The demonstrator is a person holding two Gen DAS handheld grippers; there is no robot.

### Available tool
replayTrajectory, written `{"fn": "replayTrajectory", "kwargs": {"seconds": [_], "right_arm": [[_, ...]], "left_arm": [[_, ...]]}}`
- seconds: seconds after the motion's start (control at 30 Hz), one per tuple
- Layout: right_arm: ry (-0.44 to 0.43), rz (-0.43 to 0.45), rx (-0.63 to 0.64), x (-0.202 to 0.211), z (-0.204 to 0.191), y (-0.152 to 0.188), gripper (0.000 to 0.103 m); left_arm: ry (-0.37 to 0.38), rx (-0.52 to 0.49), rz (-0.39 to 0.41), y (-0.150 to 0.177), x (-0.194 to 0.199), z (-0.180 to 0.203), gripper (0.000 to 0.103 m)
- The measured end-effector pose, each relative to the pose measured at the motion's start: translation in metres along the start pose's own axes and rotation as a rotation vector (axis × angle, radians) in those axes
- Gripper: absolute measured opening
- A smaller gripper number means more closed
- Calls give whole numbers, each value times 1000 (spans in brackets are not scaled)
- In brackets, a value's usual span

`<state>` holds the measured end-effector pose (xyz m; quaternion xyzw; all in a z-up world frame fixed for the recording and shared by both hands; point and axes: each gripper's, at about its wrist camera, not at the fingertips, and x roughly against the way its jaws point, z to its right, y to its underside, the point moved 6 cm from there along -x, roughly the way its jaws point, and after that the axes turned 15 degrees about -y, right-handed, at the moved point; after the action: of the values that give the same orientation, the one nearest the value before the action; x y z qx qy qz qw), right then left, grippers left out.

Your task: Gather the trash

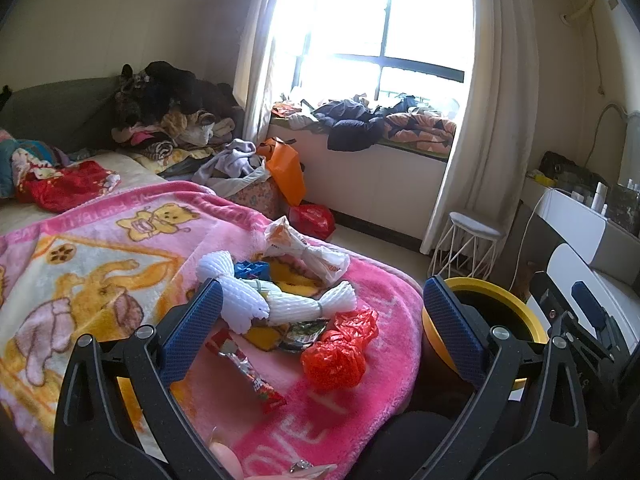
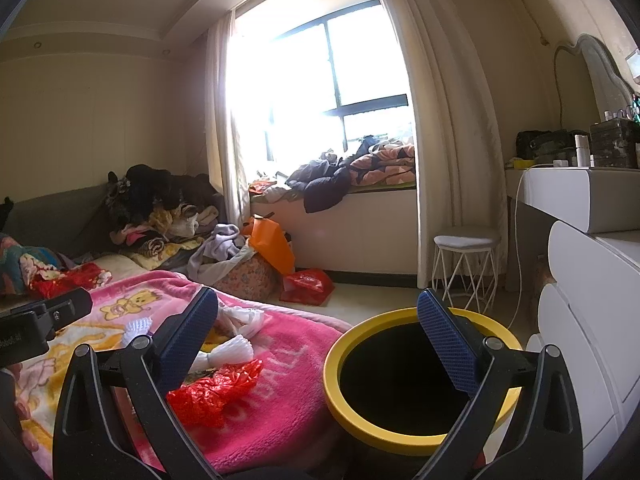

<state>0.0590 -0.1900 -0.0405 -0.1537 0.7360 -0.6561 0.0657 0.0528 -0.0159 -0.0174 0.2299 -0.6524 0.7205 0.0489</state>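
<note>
1. While both claws hang empty, left wrist view: left gripper (image 1: 320, 332) is spread wide above the pink fleece blanket (image 1: 120, 248). The trash there: two white foam-net sleeves (image 1: 256, 304), one crumpled red plastic bag (image 1: 340, 352), one white paper wrapper (image 1: 304, 252), one foil snack wrapper (image 1: 248, 372).
2. Right wrist view: right gripper (image 2: 320, 344) is released beside the yellow-rimmed black bin (image 2: 336, 364). Judged step: first pick; next, close on the red bag.

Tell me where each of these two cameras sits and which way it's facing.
Left wrist: on the left gripper, over the pink blanket, facing the trash pile and window; open jaws show.
Right wrist: on the right gripper, beside the bed, facing the yellow-rimmed bin; open jaws show.
Shared: red plastic bag, bin, blanket.
</note>
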Motion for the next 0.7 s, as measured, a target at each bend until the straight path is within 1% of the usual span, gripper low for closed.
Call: {"fn": "replayTrajectory", "kwargs": {"seconds": [0.2, 0.3, 0.47, 0.7], "right_arm": [[1, 2, -1, -1, 2, 3, 97], [-4, -3, -1, -2, 2, 3, 97], [-57, -23, 0, -8, -2, 5, 97], [-144, -60, 22, -24, -22, 6, 97]], "left_arm": [[1, -1, -1, 1, -1, 0, 92], [0, -3, -14, 5, -4, -1, 92], [-10, 16, -61, 8, -17, -7, 92], [-71, 38, -66, 1, -33, -24, 92]]}}
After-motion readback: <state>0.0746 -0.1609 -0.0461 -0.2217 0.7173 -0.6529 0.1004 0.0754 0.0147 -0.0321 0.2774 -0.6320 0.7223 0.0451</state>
